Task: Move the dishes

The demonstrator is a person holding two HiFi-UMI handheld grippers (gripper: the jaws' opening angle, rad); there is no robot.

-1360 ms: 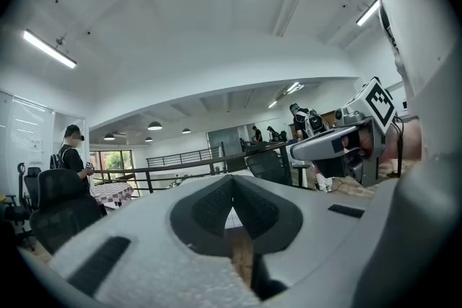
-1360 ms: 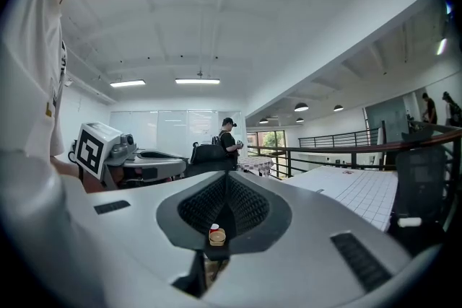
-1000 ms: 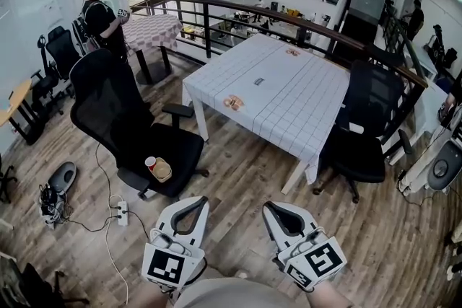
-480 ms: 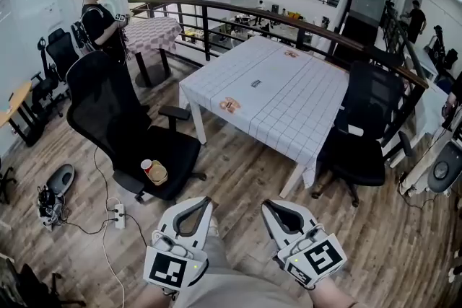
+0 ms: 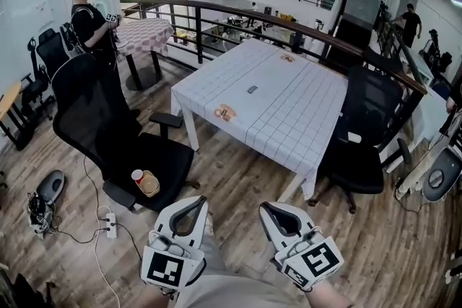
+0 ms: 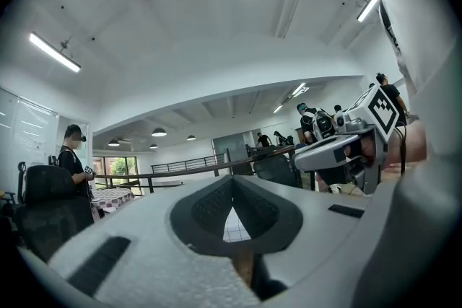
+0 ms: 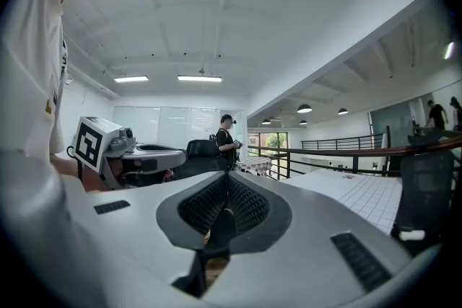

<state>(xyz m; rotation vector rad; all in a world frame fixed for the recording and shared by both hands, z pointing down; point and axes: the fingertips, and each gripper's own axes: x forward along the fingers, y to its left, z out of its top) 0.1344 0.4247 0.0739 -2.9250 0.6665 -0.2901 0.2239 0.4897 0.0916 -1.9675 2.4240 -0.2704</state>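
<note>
A red cup [image 5: 137, 175] and a tan dish [image 5: 149, 184] rest on the seat of a black office chair [image 5: 144, 155] at the left of the head view. On the white grid-cloth table [image 5: 289, 119], a small brown dish [image 5: 224, 112] lies near the left edge. Two more small items [image 5: 252, 89] lie farther back on it. My left gripper [image 5: 200, 200] and right gripper [image 5: 265, 206] hover side by side low in the view, both shut and empty, well short of the chair and table. In the left gripper view my left gripper [image 6: 232, 180] has its jaws together. In the right gripper view the tips of my right gripper [image 7: 227, 175] also meet.
A second black chair [image 5: 368, 141] stands at the table's right side. A person [image 5: 90, 22] stands at the far left by a checked table [image 5: 144, 32]. A power strip and cables [image 5: 108, 223] lie on the wooden floor. A dark railing [image 5: 238, 14] runs behind the table.
In the head view the chair, the table and the person have slid left and nearer. Both grippers stay shut and side by side at the bottom.
</note>
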